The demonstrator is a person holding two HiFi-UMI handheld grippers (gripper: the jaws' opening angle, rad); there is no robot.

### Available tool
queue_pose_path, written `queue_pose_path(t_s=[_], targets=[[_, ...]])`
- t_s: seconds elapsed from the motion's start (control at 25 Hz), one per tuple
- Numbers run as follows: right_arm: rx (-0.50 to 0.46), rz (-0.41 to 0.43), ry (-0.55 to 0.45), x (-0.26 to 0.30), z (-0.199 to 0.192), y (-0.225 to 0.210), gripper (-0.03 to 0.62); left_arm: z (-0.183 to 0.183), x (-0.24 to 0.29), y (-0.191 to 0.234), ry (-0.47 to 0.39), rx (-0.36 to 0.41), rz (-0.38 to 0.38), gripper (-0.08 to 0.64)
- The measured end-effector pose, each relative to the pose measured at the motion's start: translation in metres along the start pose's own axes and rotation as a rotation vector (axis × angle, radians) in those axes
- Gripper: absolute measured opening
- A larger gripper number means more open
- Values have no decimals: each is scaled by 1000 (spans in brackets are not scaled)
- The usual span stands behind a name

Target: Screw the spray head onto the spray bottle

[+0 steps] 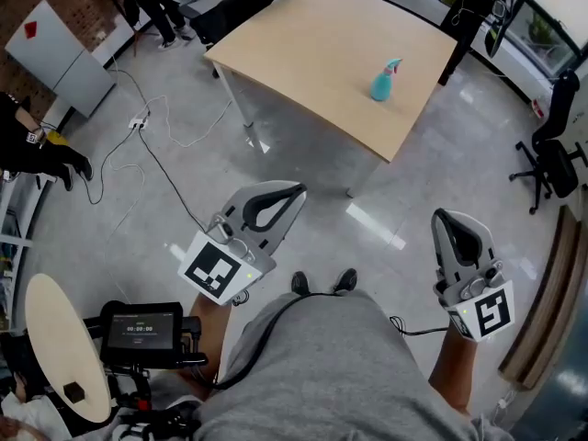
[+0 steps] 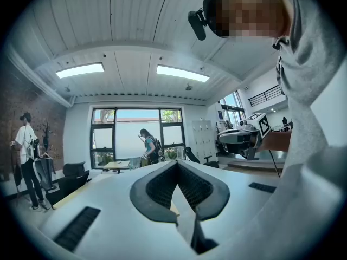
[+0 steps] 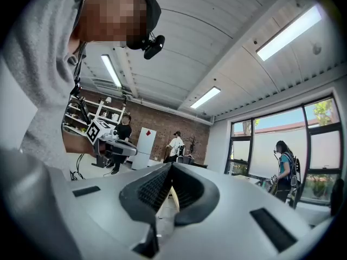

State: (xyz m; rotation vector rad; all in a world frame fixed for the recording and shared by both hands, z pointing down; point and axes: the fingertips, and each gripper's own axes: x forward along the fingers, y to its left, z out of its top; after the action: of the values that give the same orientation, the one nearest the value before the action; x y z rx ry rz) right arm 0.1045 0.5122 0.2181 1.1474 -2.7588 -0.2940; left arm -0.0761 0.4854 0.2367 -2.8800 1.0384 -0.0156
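- the left gripper is closed tight, its jaws meeting at the tip with nothing between them, and it points level toward the table.
- the right gripper is the same: jaws pressed together, empty, held level.
- both hang over the floor, well short of the table, which stands ahead of the person.
- the spray bottle, teal, stands upright on the table near its right-hand edge, alone on the top.
- a paler piece sits at the bottle's top; it may be the spray head, but it is too small to tell whether it merely rests there or is threaded on.
- the task looks not yet begun: this is the approach step.
- next, i judge, the person must step up to the table, open both sets of jaws, steady the bottle's body with one gripper and take the head with the other for turning.
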Motion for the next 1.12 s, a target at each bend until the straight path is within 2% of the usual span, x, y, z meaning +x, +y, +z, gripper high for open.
queue_pose_path(t_s=[0.2, 0.44, 0.72, 0.84, 1.12], targets=[[16, -17, -9, -2, -1, -2, 5, -2, 0, 0, -2, 0, 2, 3], [104, -44, -74, -7, 6, -14, 6, -1, 2, 2, -2, -16, 9, 3], [119, -35, -84, -49, -7, -33, 6, 1, 30, -43, 10, -9, 7, 4], [126, -34, -80, -58, -15, -57, 6, 1, 56, -50, 22, -4, 4, 5], [120, 1, -78, -80, -38, -157, 6, 4, 169, -67, 21, 14, 4, 5]])
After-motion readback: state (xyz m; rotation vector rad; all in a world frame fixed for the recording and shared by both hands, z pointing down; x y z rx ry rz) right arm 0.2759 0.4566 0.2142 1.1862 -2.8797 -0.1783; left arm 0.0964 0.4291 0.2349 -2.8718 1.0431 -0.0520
